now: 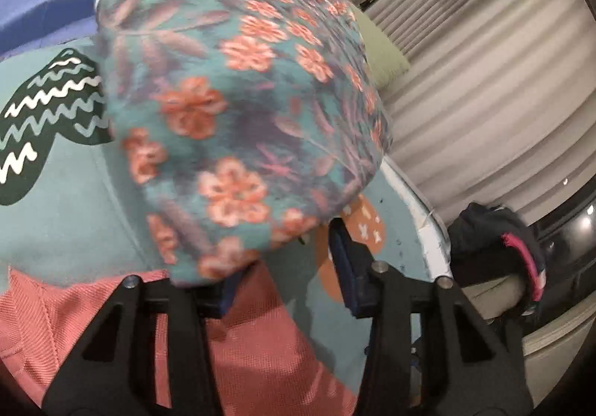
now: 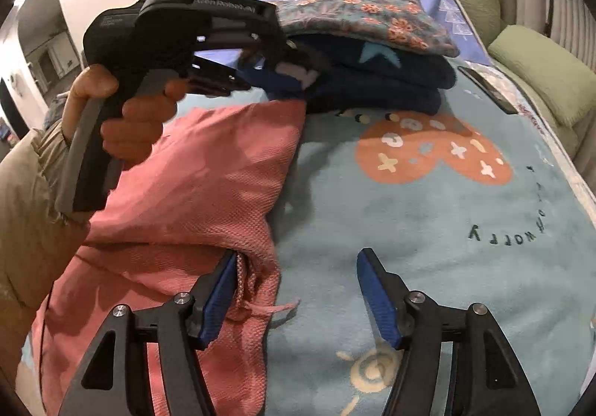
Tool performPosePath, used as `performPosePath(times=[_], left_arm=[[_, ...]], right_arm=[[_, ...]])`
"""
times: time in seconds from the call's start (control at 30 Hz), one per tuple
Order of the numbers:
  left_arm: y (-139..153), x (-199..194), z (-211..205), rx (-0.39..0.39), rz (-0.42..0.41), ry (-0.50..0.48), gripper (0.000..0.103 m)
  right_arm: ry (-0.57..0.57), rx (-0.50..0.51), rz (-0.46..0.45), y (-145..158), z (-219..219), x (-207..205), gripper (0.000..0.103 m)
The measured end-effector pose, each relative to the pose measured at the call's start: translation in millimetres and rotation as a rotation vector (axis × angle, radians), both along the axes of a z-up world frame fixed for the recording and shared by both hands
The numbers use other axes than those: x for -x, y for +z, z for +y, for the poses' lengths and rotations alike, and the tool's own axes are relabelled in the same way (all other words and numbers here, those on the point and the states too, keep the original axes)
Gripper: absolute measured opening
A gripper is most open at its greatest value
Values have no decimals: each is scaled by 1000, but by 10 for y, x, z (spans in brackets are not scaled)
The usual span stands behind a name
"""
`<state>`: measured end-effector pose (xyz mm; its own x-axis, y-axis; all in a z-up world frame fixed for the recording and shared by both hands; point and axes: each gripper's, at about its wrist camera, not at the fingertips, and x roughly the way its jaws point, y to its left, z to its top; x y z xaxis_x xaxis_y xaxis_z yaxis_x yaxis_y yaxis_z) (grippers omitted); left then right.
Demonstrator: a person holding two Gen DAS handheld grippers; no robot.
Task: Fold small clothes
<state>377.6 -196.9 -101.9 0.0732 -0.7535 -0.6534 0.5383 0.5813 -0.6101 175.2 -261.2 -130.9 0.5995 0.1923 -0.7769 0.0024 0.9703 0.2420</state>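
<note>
A folded teal garment with orange flowers (image 1: pixel 238 107) lies on top of a stack of dark blue folded clothes (image 2: pixel 380 81); it also shows in the right wrist view (image 2: pixel 372 21). My left gripper (image 1: pixel 287 259) is open right at this stack, its left finger hidden under the floral cloth. It shows from outside in the right wrist view (image 2: pixel 208 43). A pink knit garment (image 2: pixel 193 185) lies spread on the bed; it also shows in the left wrist view (image 1: pixel 253 334). My right gripper (image 2: pixel 298 289) is open, its left finger (image 2: pixel 219 297) touching the pink garment's edge.
A light blue blanket (image 2: pixel 428 229) with an orange heart print covers the bed. Green pillows (image 2: pixel 536 77) lie along the right side by a curtain (image 1: pixel 484 81). A dark phone-like object (image 2: pixel 488 88) lies near the bed's edge. A dark garment with pink trim (image 1: pixel 499 248) sits beside the bed.
</note>
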Motion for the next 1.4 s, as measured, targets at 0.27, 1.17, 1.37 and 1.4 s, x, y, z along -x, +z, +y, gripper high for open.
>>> performPosePath(times=[0.27, 1.17, 1.37, 1.4], left_arm=[[517, 615, 737, -127, -250, 80, 49], [-34, 2090, 3230, -366, -322, 607, 52], [-21, 2685, 3383, -360, -311, 615, 53], [-12, 2791, 3394, -362, -316, 612, 56]], right_arm=[[-93, 41, 13, 75, -161, 217, 68], [-2, -49, 45, 258, 42, 207, 38], [22, -59, 31, 341, -10, 710, 38], [23, -60, 27, 350, -23, 784, 38]])
